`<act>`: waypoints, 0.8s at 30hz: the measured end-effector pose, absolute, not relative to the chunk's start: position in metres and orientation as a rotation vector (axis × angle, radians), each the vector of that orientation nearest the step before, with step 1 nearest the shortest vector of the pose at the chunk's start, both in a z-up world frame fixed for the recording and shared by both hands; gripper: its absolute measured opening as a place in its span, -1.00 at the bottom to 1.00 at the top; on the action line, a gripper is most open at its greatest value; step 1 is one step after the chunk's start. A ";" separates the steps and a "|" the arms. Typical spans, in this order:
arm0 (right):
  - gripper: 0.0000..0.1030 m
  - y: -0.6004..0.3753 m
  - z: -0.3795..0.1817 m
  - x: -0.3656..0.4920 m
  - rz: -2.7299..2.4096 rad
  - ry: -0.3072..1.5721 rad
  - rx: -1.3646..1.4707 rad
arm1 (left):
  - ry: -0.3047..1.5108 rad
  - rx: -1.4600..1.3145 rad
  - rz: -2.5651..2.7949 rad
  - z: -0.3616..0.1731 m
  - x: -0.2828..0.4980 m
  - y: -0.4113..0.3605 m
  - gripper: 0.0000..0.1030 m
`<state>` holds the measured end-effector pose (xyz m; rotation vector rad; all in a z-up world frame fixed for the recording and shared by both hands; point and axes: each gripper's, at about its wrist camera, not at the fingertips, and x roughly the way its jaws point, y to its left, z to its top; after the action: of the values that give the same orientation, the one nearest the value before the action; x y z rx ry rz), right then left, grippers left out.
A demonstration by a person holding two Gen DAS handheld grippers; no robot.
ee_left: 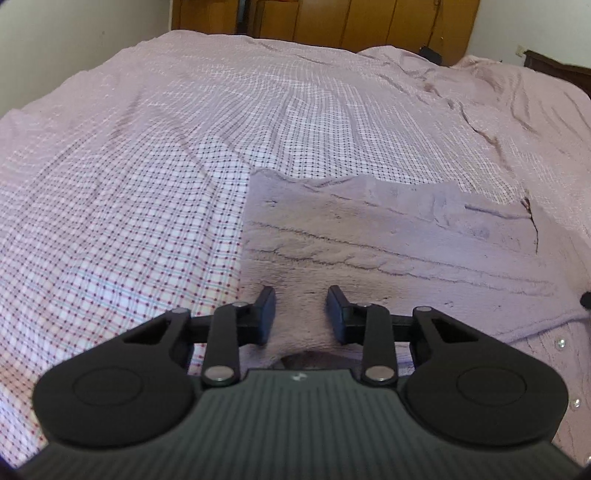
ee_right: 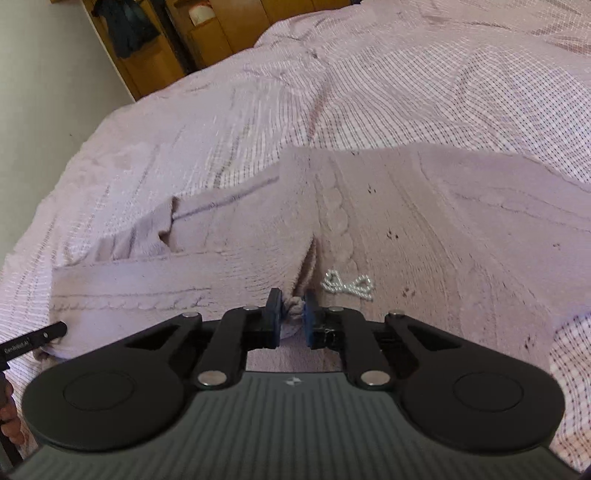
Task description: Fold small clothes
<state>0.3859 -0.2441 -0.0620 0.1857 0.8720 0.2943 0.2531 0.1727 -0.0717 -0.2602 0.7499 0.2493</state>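
A small lilac cable-knit sweater [ee_left: 388, 236] lies spread on the checked bedsheet [ee_left: 147, 184]. My left gripper [ee_left: 301, 314] is open and hovers just over the sweater's near left part, holding nothing. In the right wrist view the sweater [ee_right: 424, 221] fills the middle, with a pearl bow [ee_right: 347, 286] on its front and a sleeve [ee_right: 147, 258] lying to the left. My right gripper [ee_right: 291, 317] is shut on a bunched fold of the sweater [ee_right: 293, 314]. The tip of the other gripper [ee_right: 33, 338] shows at the left edge, by the sleeve end.
The bed takes up nearly all of both views, its sheet creased at the far right [ee_left: 498, 110]. Wooden wardrobes [ee_left: 332, 18] stand beyond the bed's far edge. Dark clothes [ee_right: 125, 26] hang by the wardrobes, next to a white wall [ee_right: 37, 92].
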 end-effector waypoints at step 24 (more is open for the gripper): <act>-0.32 -0.231 -0.041 0.356 0.167 0.758 -0.096 | 0.689 -0.153 0.245 -0.036 0.223 0.129 0.02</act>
<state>0.3563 -0.2314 -0.0409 -0.0965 0.7580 0.1675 0.2232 0.1287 -0.0358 -0.1531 0.6893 0.2447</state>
